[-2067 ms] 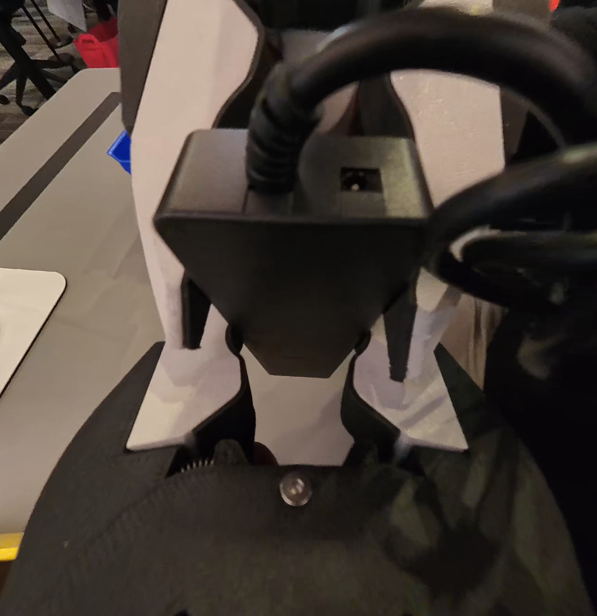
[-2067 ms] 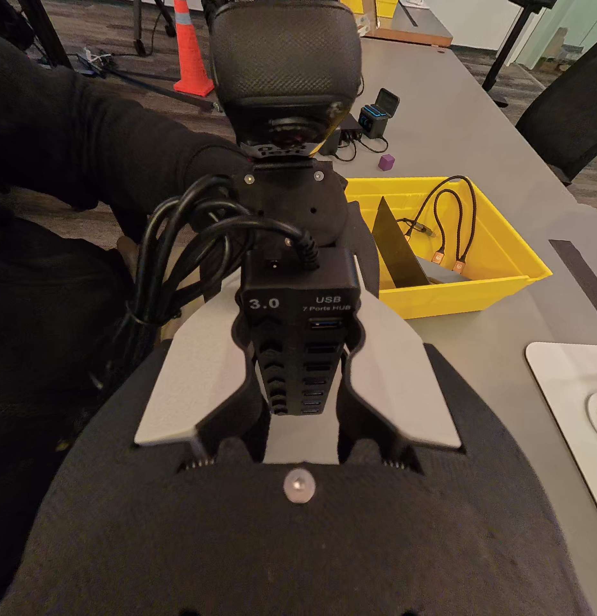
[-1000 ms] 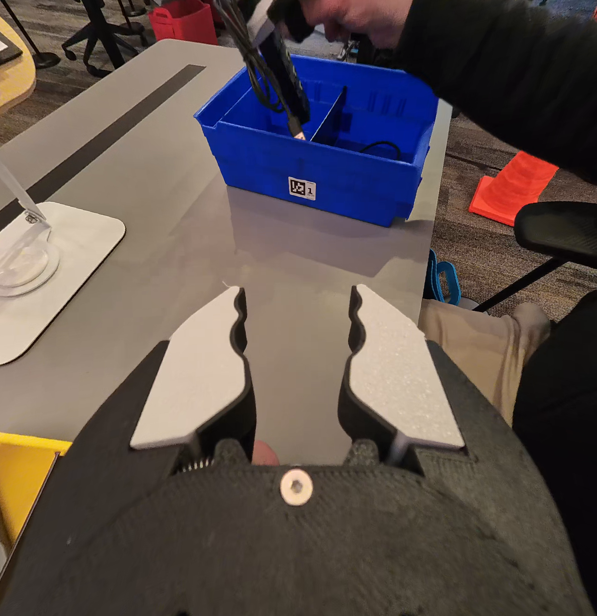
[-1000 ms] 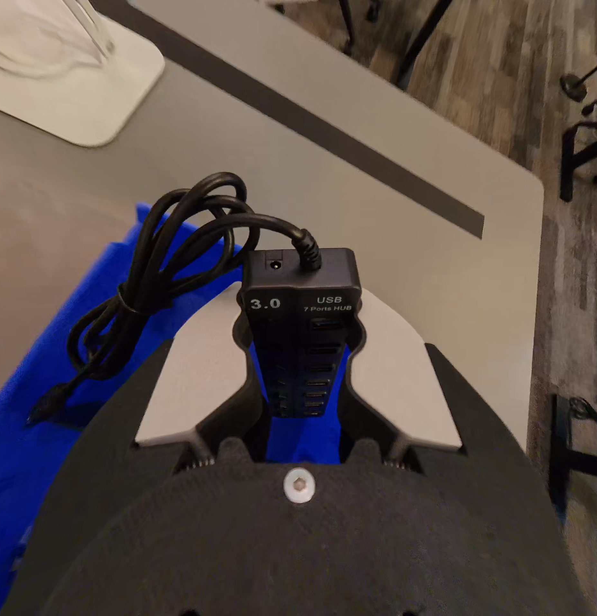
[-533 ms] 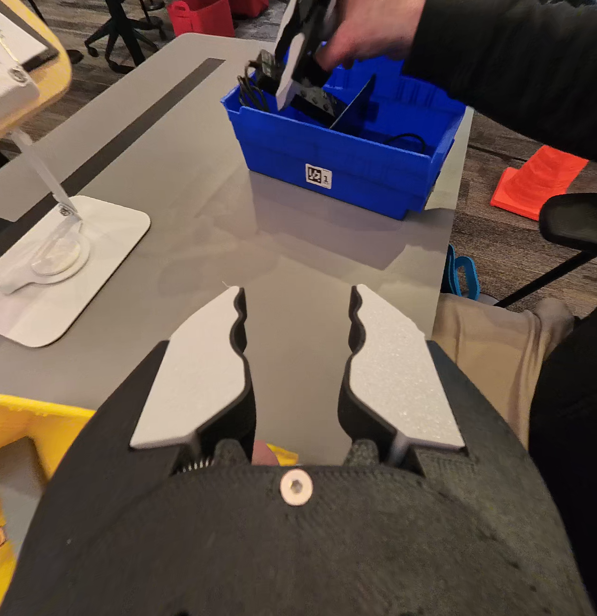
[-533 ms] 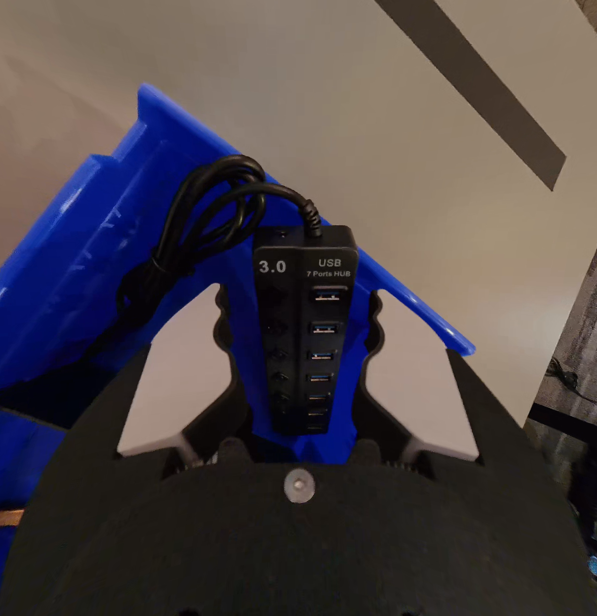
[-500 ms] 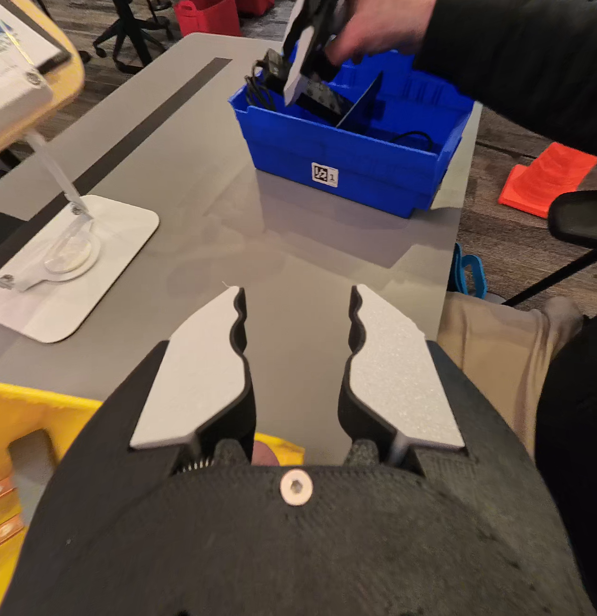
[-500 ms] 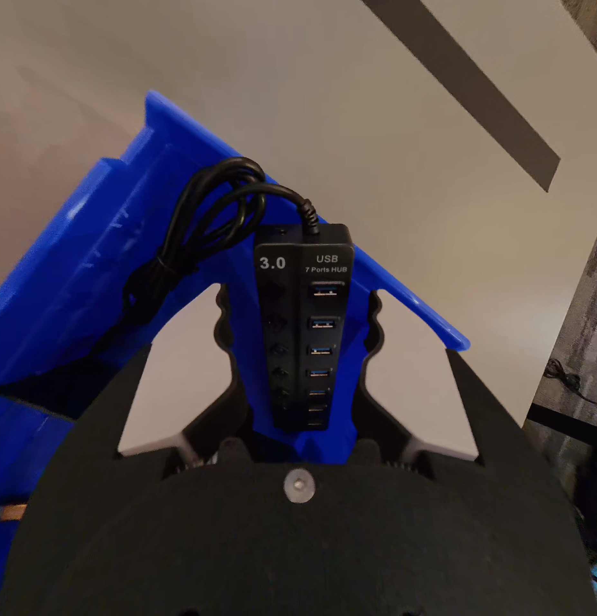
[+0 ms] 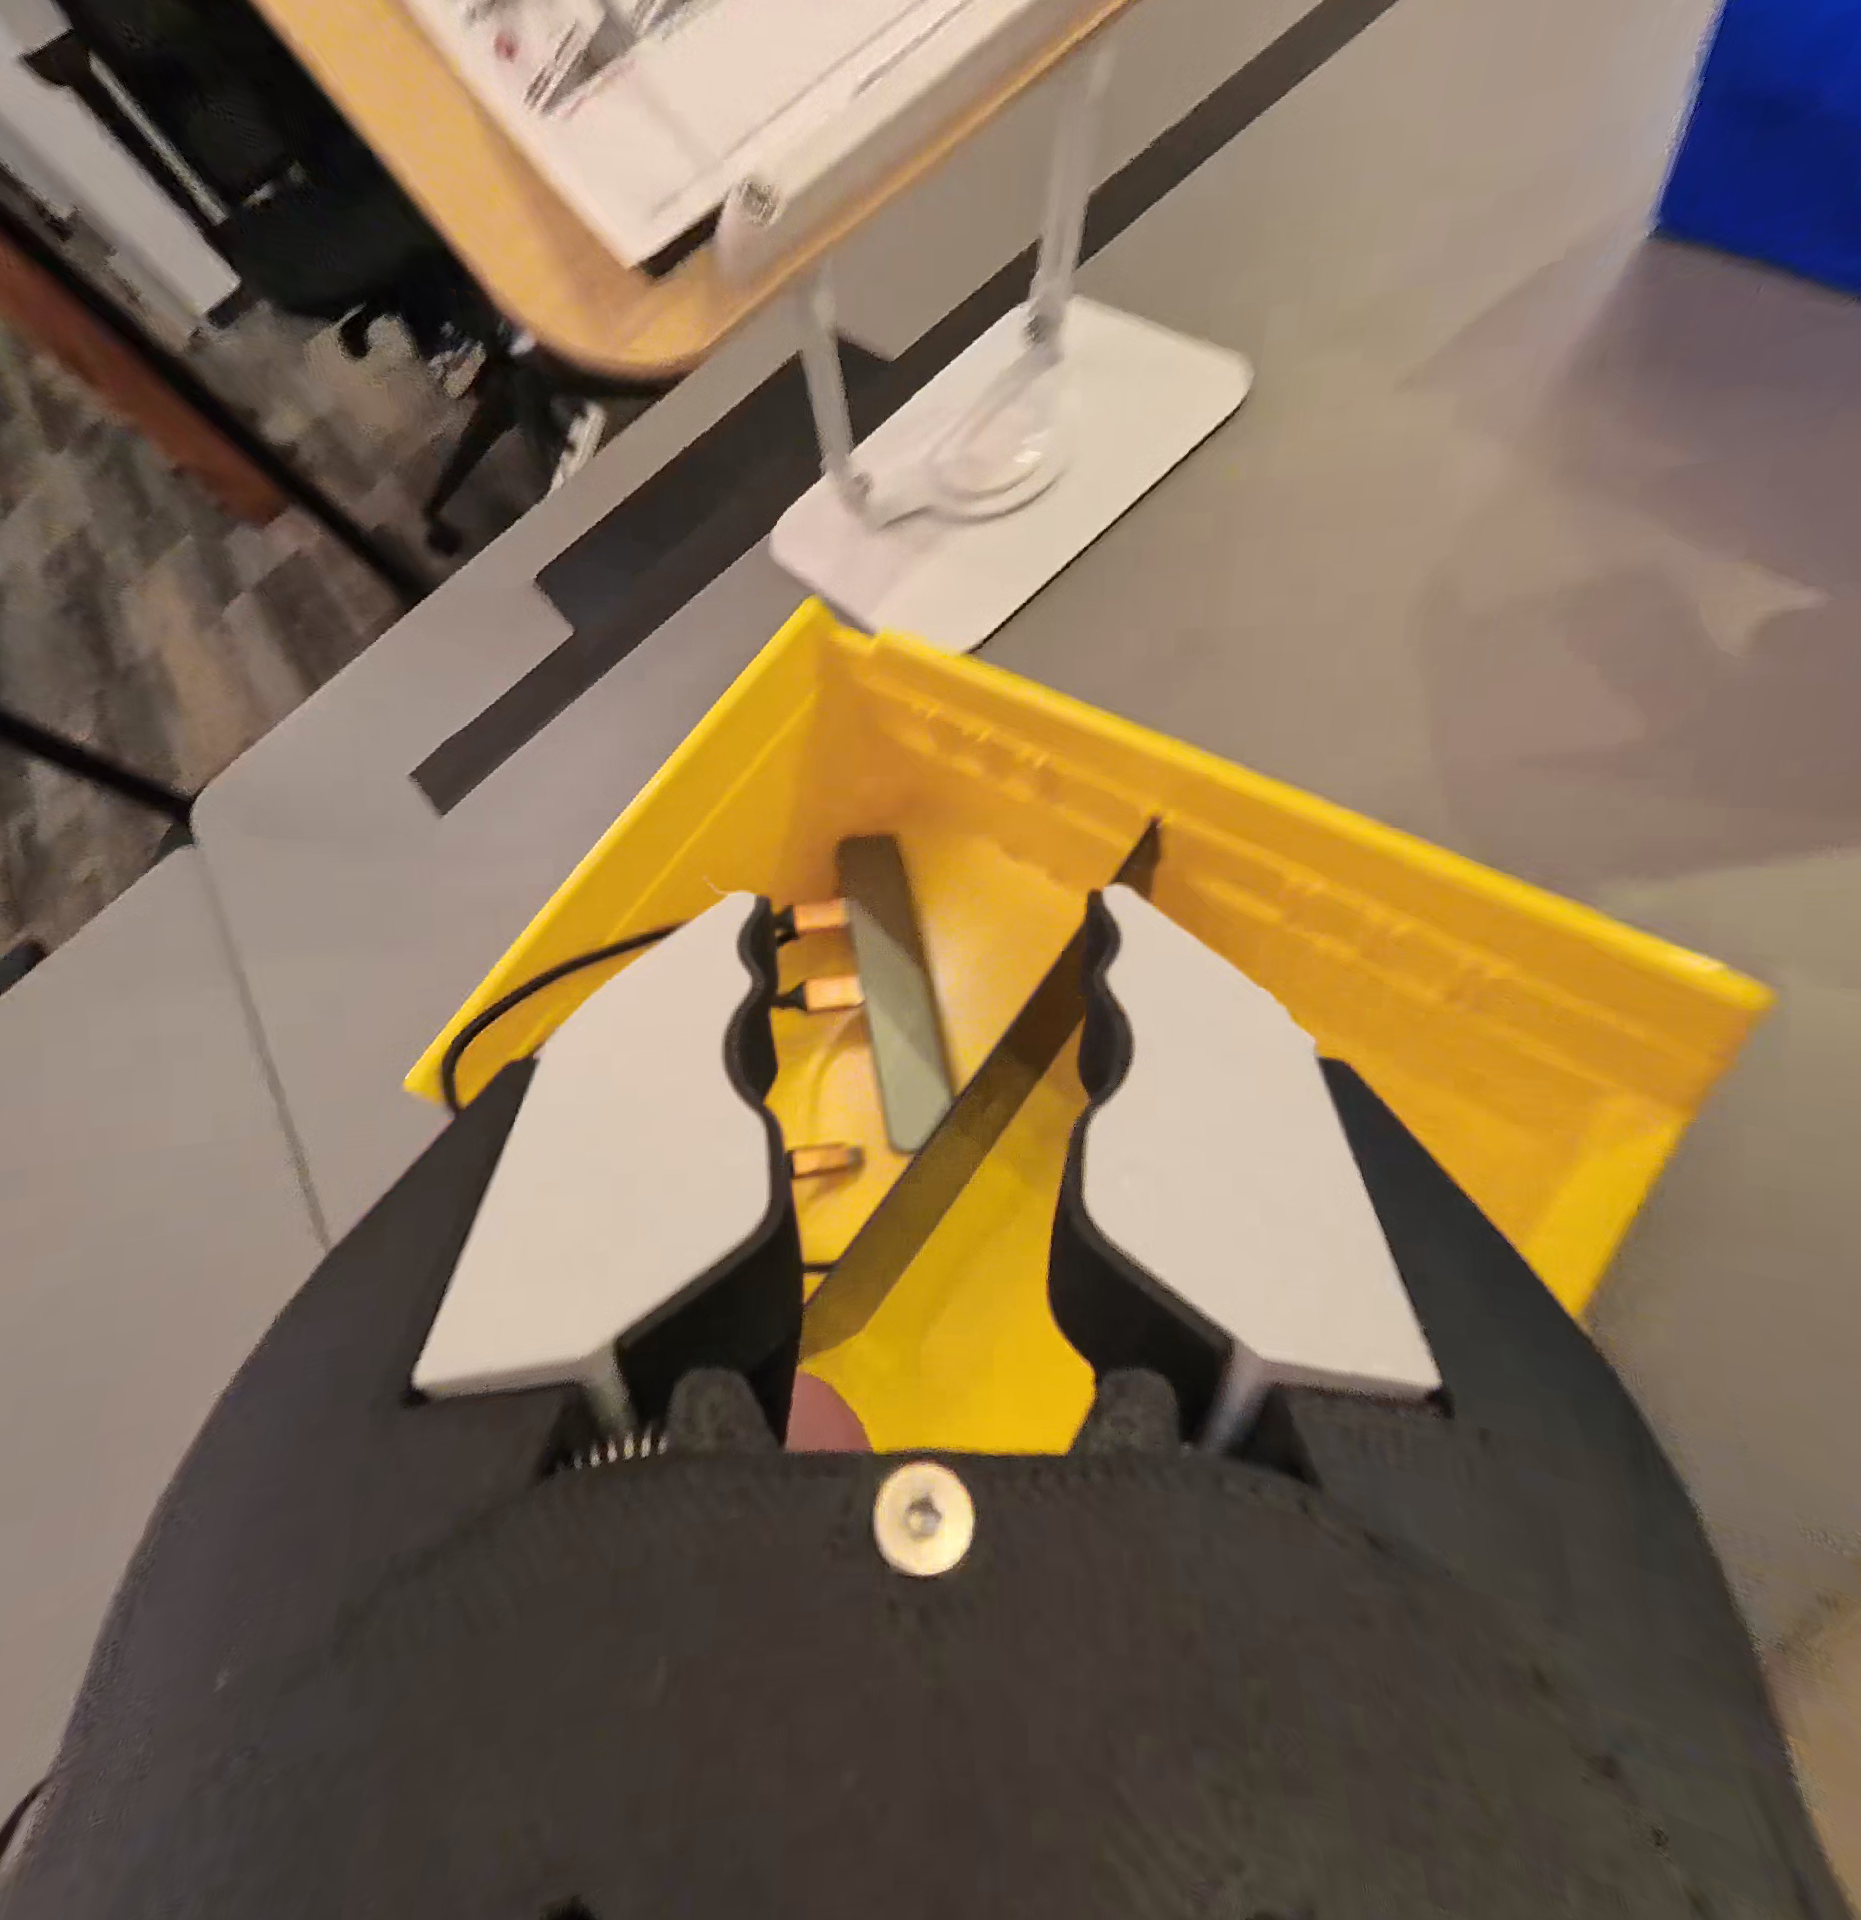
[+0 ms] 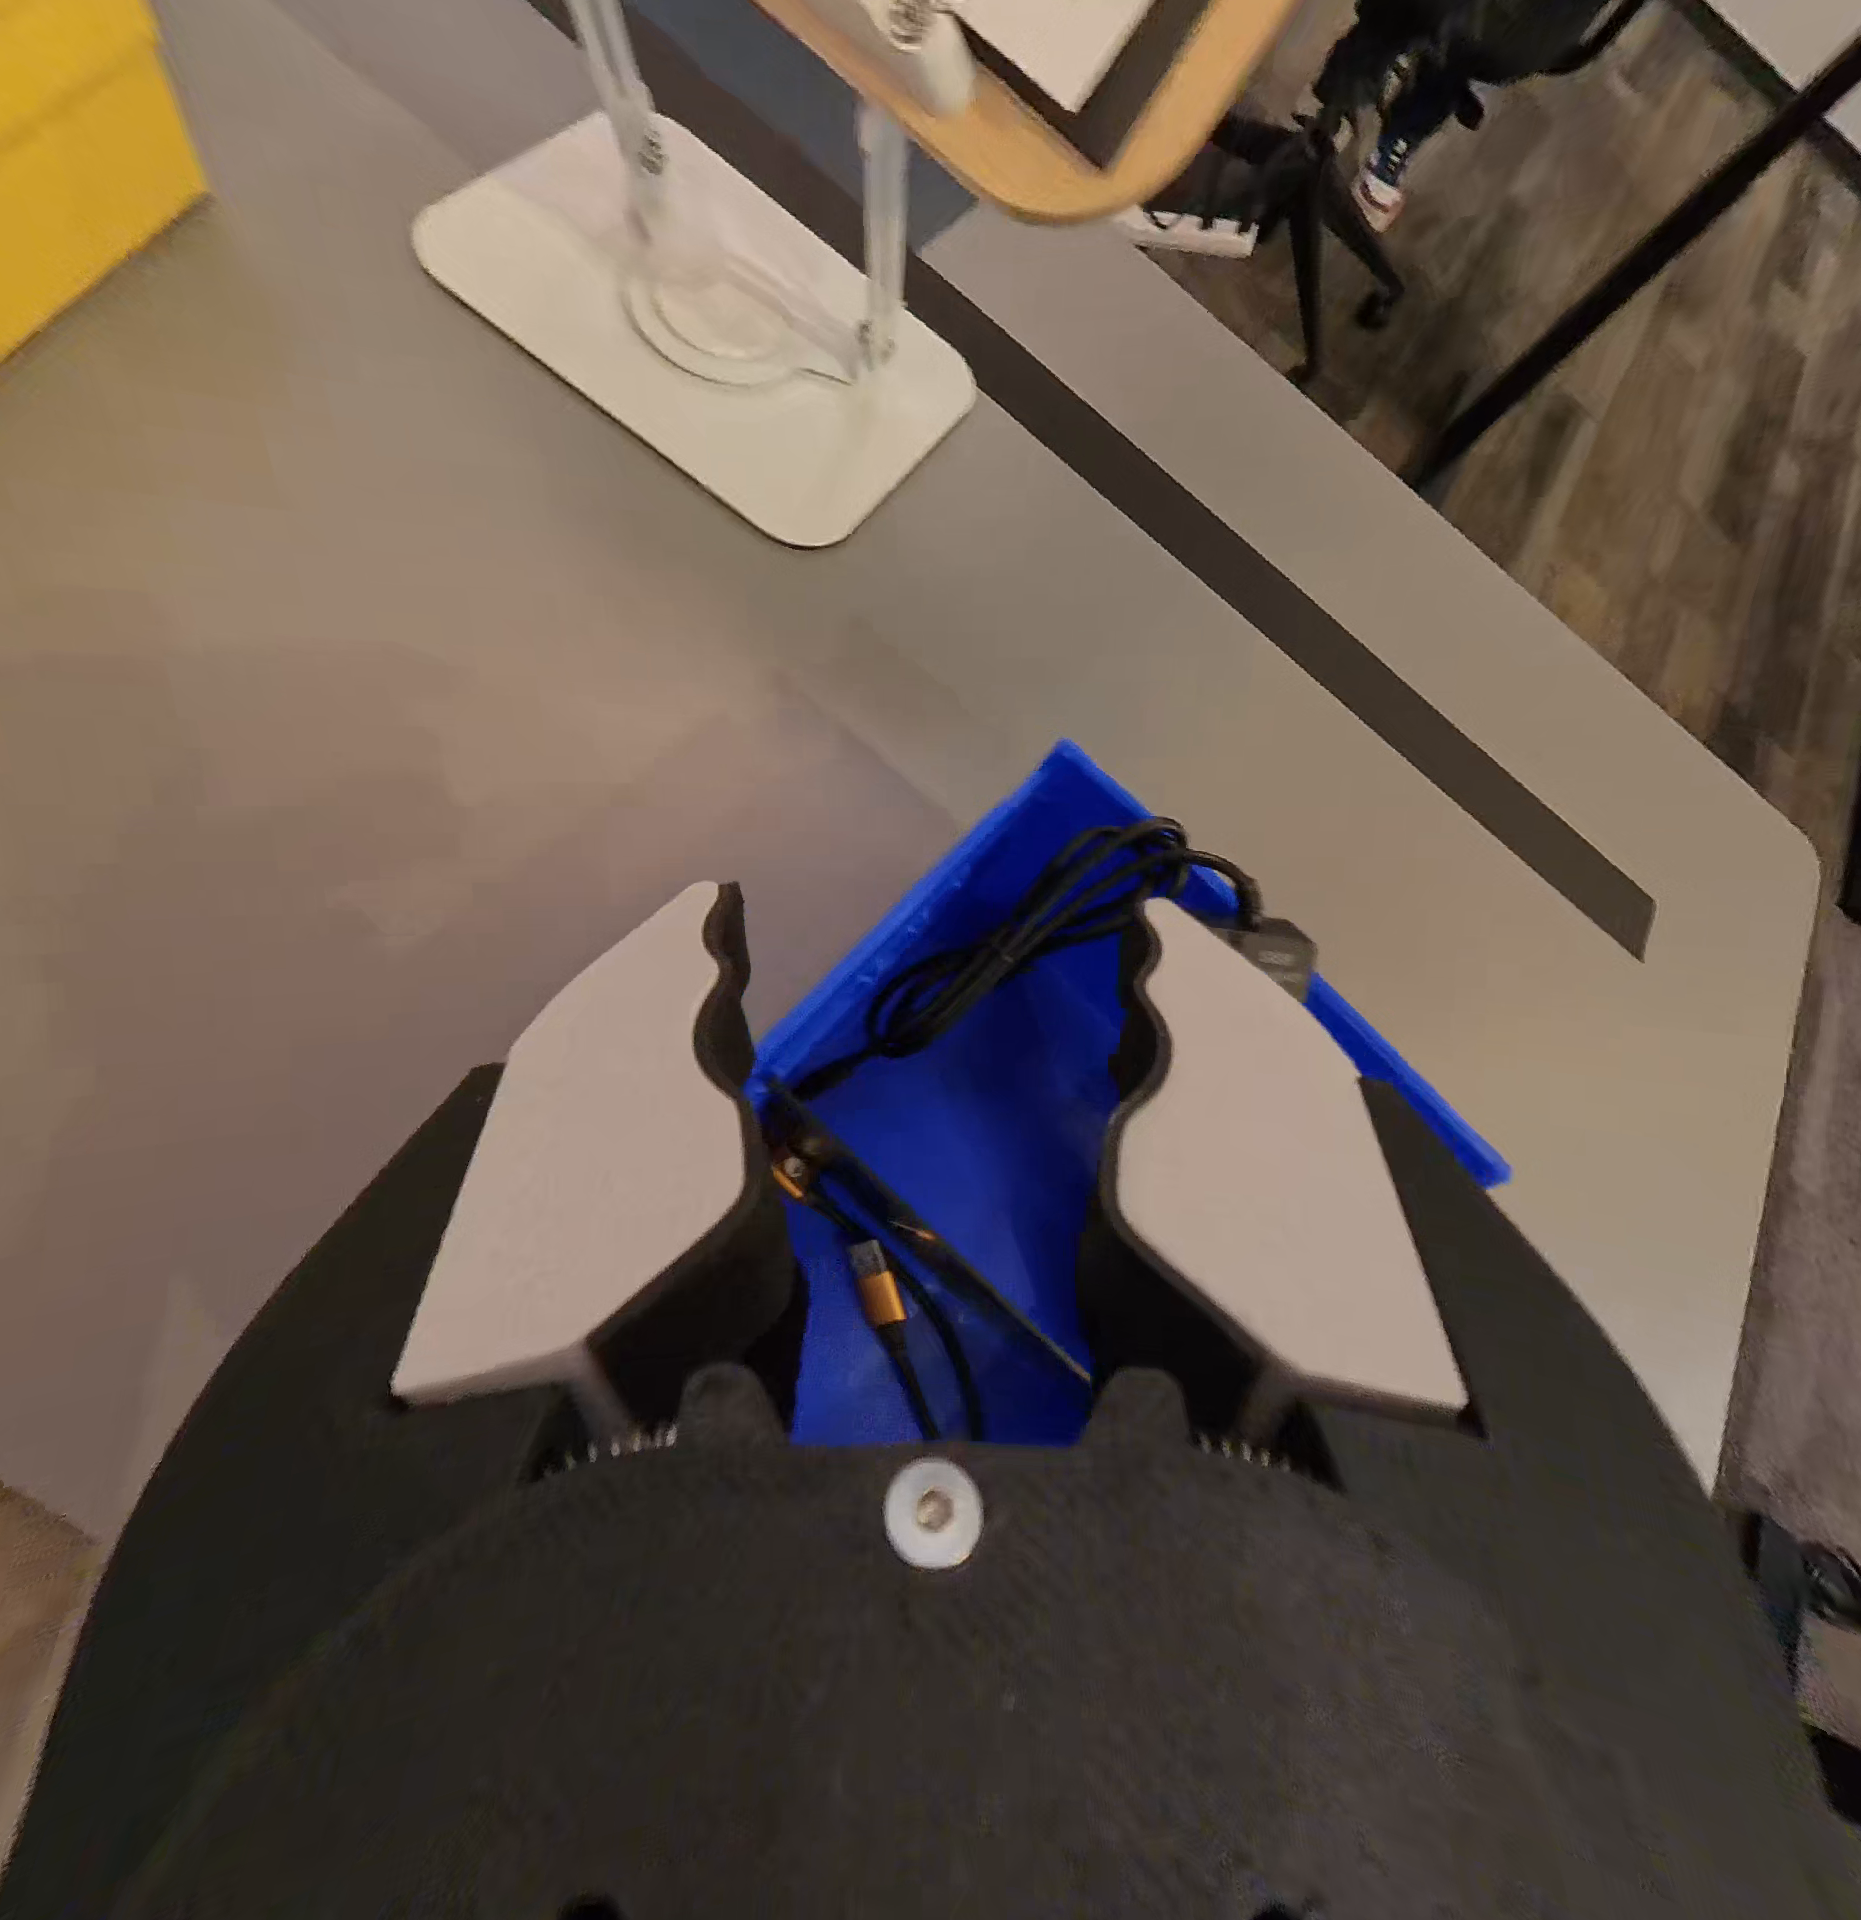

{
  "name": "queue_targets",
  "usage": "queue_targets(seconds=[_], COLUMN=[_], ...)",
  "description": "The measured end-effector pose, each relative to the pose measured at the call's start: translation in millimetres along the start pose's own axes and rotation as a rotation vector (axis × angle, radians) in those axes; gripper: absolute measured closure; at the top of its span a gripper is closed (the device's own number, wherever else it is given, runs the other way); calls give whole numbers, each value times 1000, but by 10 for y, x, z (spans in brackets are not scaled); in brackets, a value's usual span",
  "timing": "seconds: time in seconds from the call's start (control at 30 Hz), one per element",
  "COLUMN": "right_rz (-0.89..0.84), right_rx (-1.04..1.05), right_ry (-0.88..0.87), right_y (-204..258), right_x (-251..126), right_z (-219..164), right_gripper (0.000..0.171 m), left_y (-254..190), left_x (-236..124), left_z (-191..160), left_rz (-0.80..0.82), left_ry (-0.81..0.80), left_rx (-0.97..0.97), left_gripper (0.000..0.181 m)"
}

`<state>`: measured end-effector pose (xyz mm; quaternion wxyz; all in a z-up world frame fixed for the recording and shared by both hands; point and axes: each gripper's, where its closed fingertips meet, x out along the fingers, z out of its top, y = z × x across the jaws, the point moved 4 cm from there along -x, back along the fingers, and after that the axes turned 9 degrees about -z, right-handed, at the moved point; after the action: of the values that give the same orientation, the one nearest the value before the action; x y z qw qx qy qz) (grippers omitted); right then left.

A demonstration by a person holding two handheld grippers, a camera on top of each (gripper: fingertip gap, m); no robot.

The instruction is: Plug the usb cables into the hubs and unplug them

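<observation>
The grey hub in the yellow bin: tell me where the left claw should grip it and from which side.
Grip the grey hub across its narrow width, near the bare middle of its long body, coming down from above. It lies flat on the yellow bin floor beside the black divider, with copper plugs along its left edge, so avoid those. The left claw is open above it.
</observation>
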<state>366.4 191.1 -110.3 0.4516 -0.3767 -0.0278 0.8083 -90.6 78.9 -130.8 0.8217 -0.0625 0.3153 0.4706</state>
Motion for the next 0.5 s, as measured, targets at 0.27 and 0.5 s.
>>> queue_targets(seconds=[0.27,0.5], right_rz=[66,100], right_rx=[-48,-36], right_ry=[-39,-39], right_y=[340,410], right_x=[-75,-70], right_z=[81,42], right_gripper=[105,106], left_y=[404,663], left_x=[327,788], left_z=[-382,-709], left_rz=[154,44], left_ry=[372,736], left_rx=[217,534], left_gripper=[135,148])
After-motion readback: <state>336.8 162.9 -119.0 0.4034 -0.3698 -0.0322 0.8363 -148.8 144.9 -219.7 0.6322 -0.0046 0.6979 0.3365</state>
